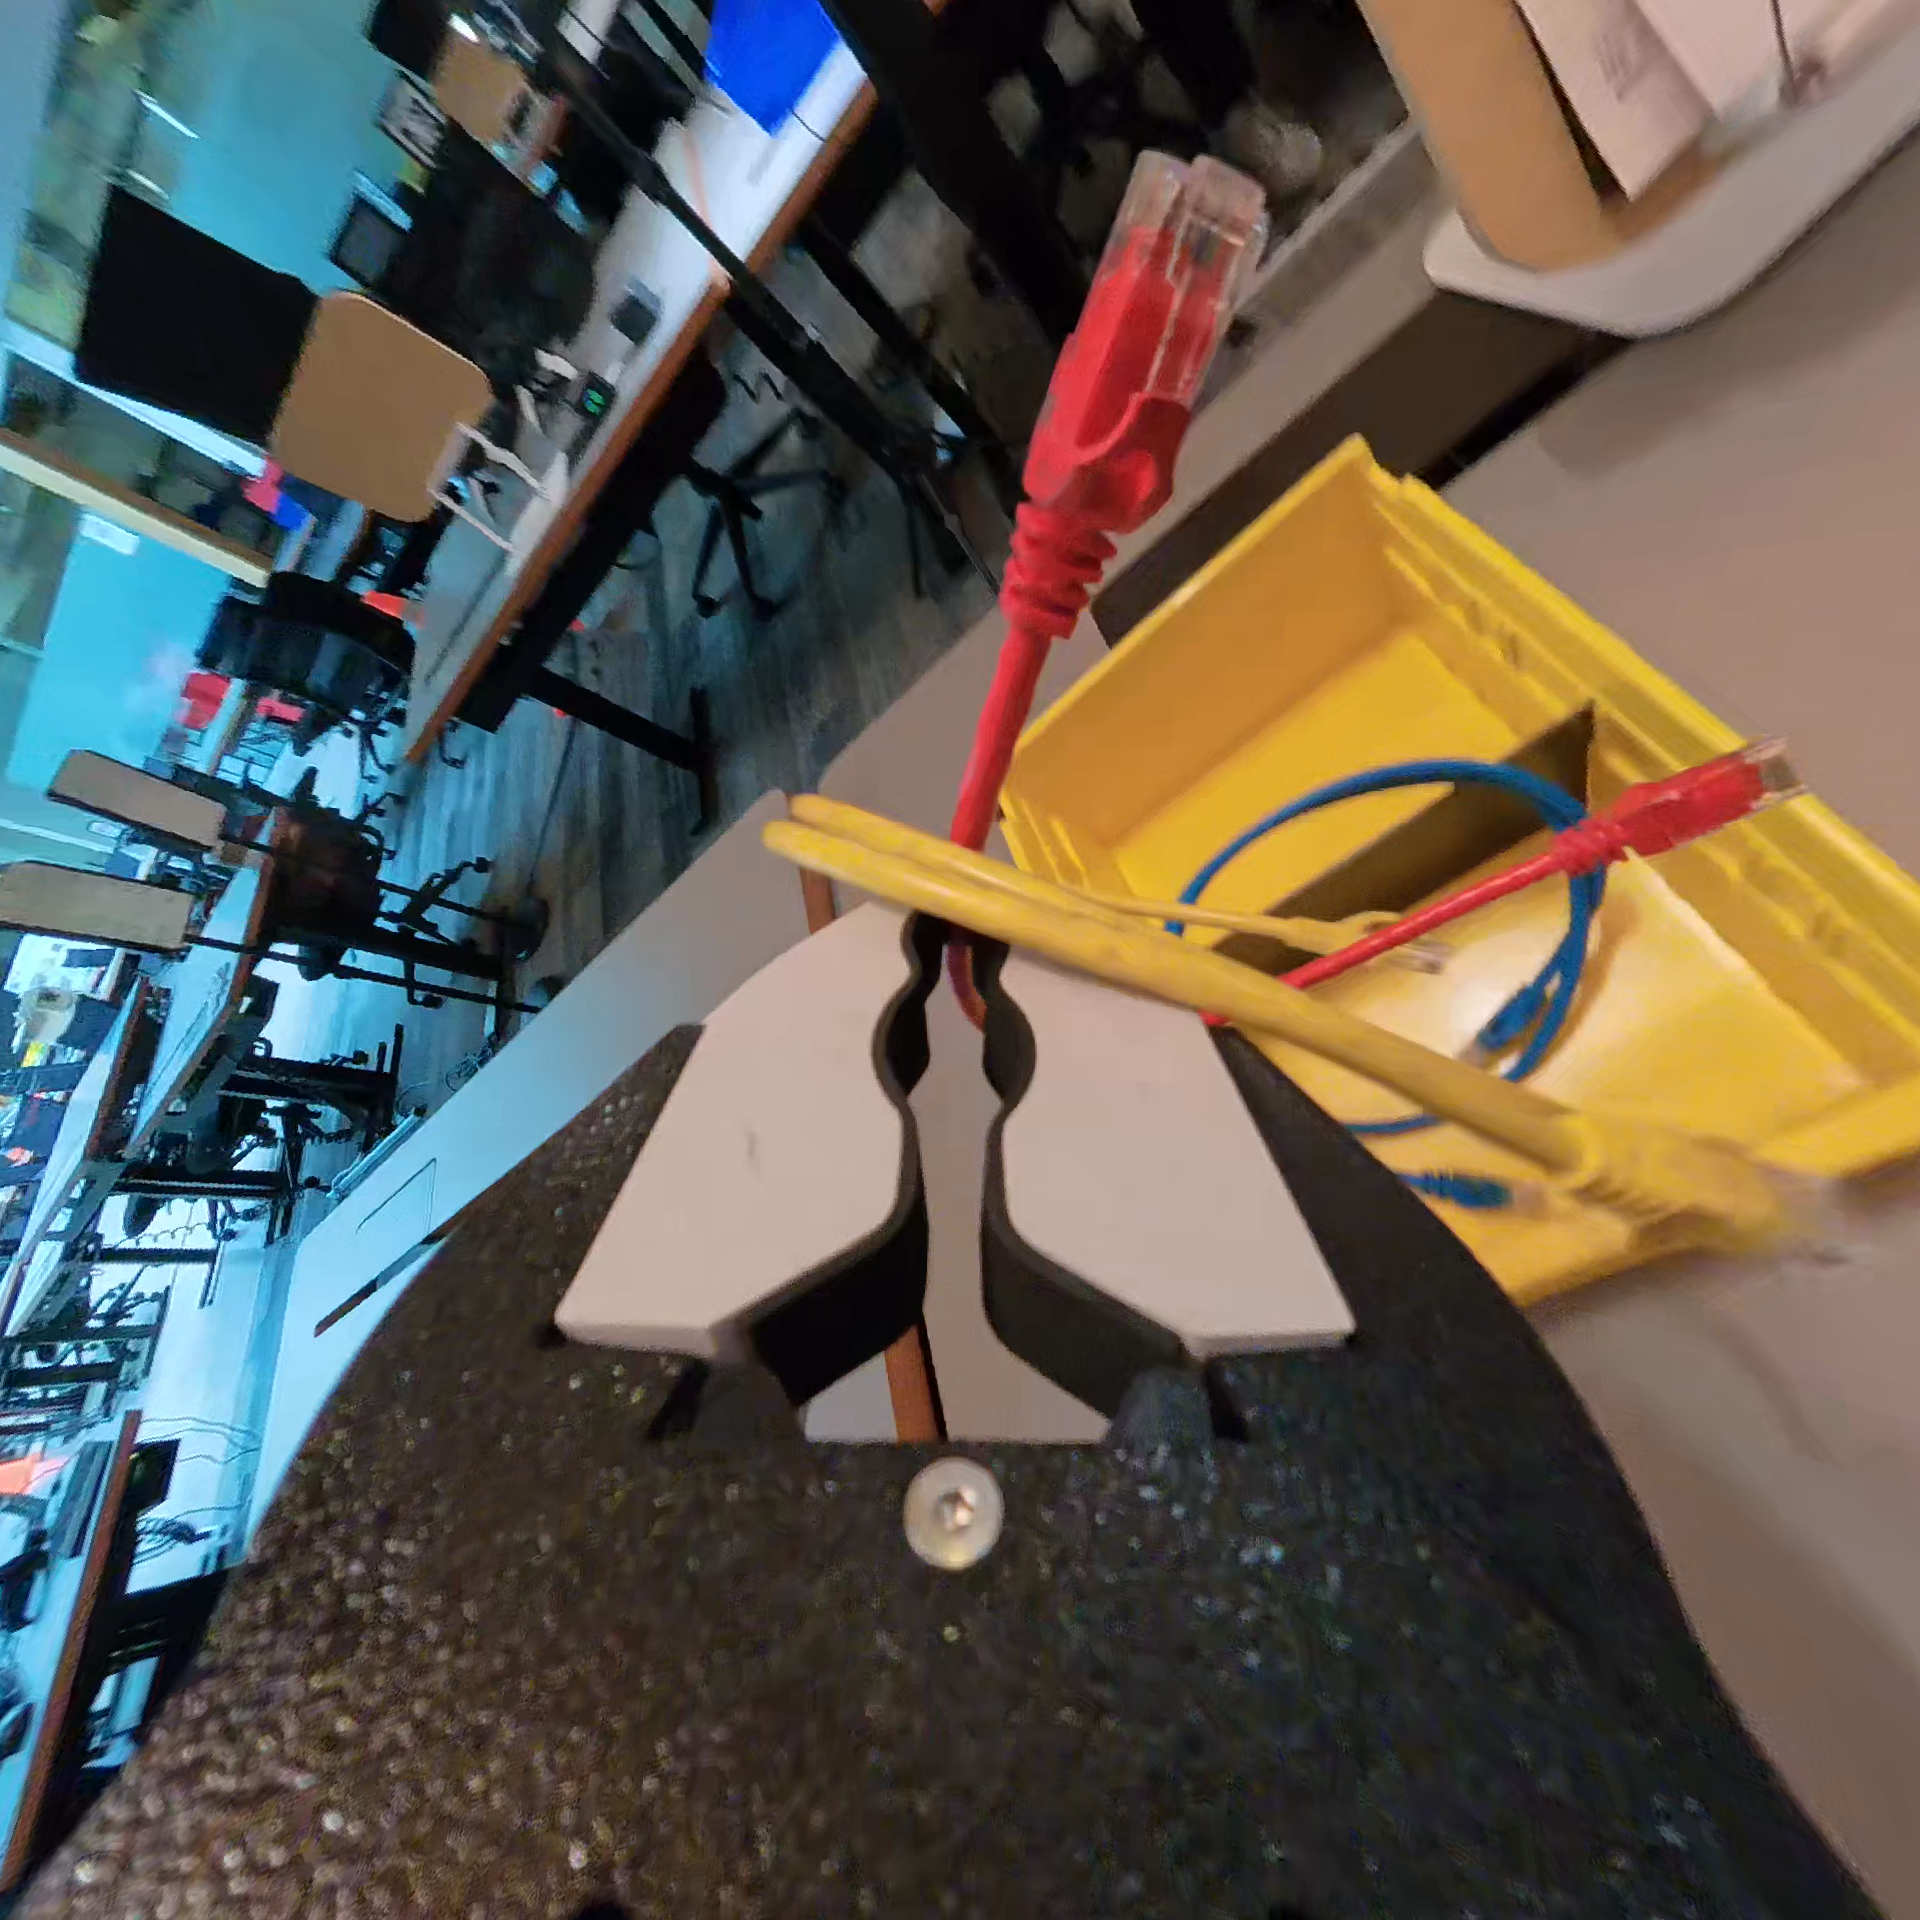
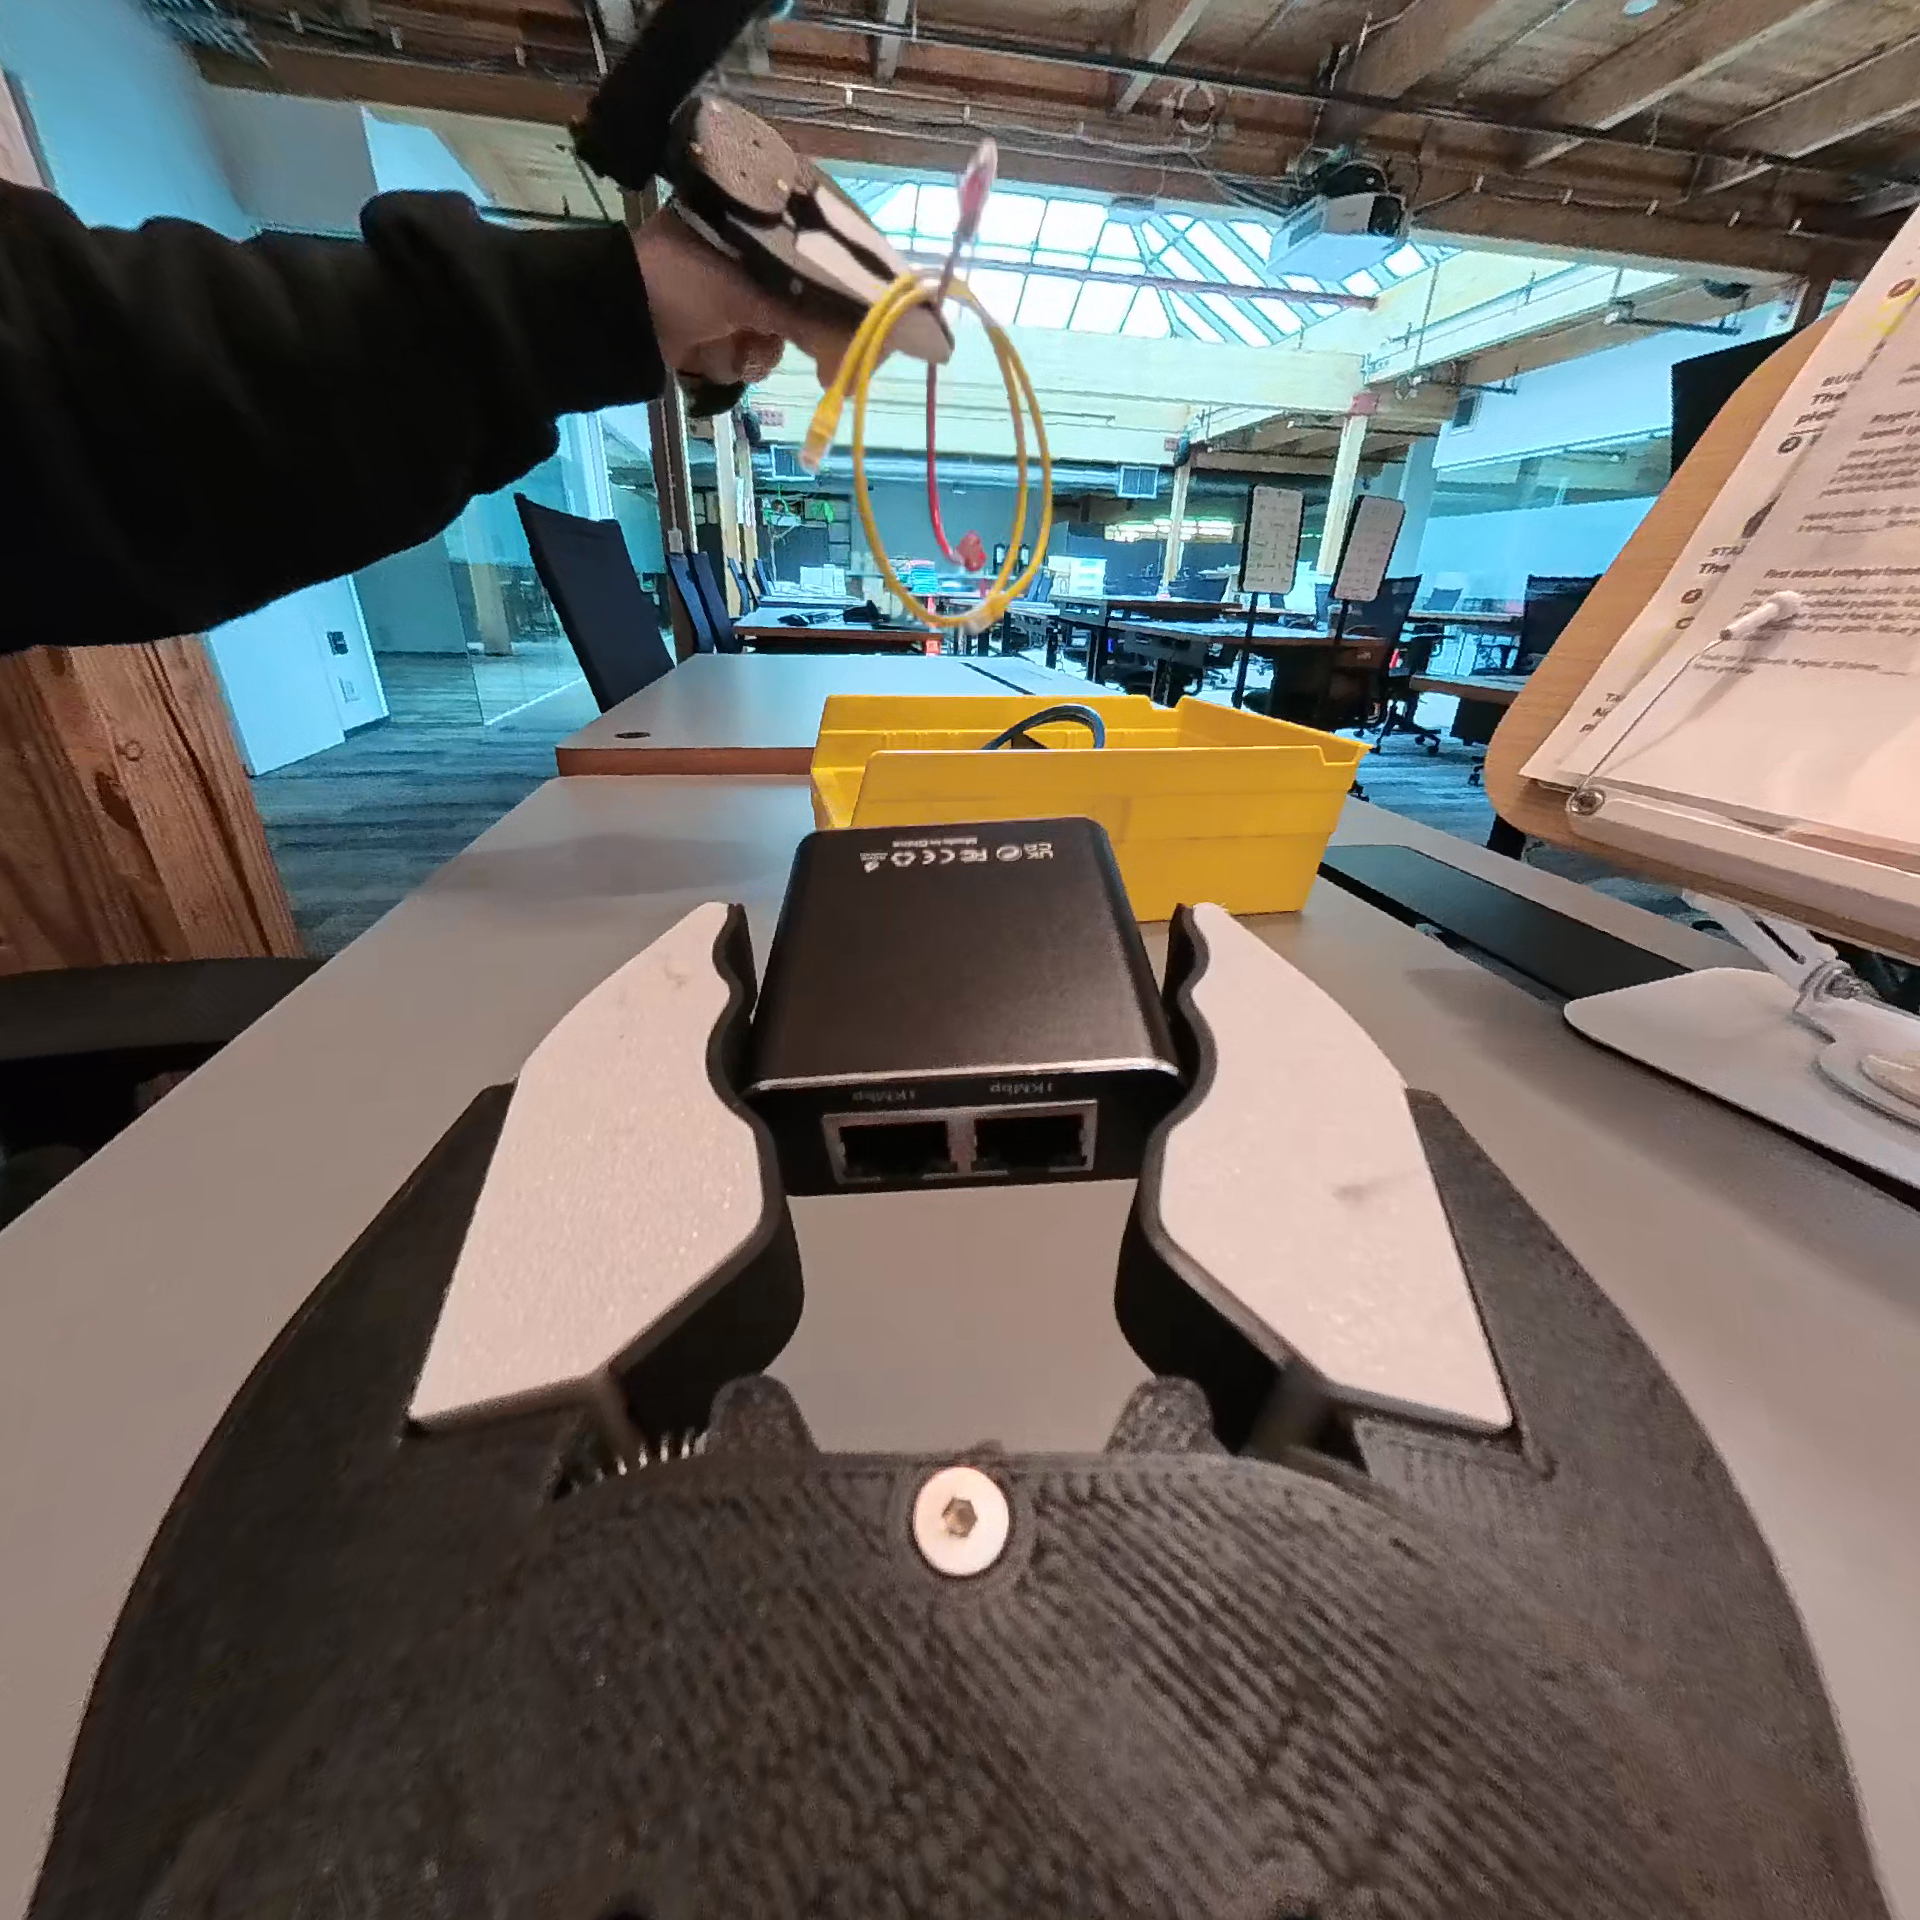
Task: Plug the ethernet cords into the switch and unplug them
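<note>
My left gripper (image 1: 951, 935) is shut on a red ethernet cord (image 1: 997, 727), whose plug (image 1: 1143, 312) sticks up past the fingertips. The cord's other plug (image 1: 1683, 800) hangs over the yellow bin (image 1: 1299, 665). A yellow ethernet cord (image 1: 1195, 987) lies looped across the fingertips. My right gripper (image 2: 961, 925) is shut on the black switch (image 2: 956, 966), held on the grey table (image 2: 260, 1195), with two empty ports (image 2: 961, 1138) facing the camera. In the right wrist view the left gripper (image 2: 925, 312) is raised high at upper left, the yellow loop (image 2: 1029, 468) and the red cord (image 2: 935, 488) dangling.
A blue ethernet cord (image 1: 1558, 935) lies in the yellow bin, which sits just beyond the switch (image 2: 1091, 821). A document stand with papers (image 2: 1766, 623) stands at the right on a white base (image 2: 1714, 1039). A person's dark sleeve (image 2: 260, 416) reaches in from the left. Desks and chairs fill the room behind.
</note>
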The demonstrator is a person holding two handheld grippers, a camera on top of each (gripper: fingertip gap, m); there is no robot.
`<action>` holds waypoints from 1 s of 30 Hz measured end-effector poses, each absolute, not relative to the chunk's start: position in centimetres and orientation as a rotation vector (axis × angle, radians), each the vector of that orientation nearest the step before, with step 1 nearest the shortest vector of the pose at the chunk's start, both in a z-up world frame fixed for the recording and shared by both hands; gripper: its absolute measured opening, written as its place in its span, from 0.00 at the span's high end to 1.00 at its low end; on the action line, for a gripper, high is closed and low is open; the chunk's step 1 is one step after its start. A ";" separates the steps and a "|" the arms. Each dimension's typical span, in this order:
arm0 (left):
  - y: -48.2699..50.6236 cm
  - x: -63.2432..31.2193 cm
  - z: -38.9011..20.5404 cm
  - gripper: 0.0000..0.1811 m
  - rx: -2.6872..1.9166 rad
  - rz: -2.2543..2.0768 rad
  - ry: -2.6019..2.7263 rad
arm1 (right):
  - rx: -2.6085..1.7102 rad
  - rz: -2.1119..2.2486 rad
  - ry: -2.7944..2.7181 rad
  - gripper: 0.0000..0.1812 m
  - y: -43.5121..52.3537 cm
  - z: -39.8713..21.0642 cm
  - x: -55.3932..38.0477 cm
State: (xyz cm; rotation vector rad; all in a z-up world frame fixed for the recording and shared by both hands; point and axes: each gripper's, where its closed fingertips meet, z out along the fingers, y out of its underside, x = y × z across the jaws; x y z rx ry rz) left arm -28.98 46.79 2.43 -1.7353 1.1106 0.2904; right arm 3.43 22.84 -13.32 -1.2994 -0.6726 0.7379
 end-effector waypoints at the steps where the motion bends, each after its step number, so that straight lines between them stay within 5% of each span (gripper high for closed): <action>1: 46.8 -28.8 2.9 0.98 -1.718 0.266 1.084 | -1.300 0.737 -0.672 0.59 22.9 -13.3 3.4; 5: 47.0 -28.8 2.4 0.98 -1.705 0.397 1.158 | -1.299 0.733 -0.676 0.59 22.8 -13.3 3.4; 12: 44.2 -28.4 -9.3 0.98 -2.027 0.521 1.749 | -1.307 0.733 -0.687 0.59 22.8 -13.5 3.2; 18: 46.0 -28.9 -12.9 0.98 -1.969 0.810 1.888 | -1.309 0.741 -0.693 0.59 22.8 -13.5 3.1; 30: 48.0 -33.4 -2.9 0.98 -1.896 1.152 1.454 | -1.312 0.747 -0.690 0.59 23.0 -13.5 3.3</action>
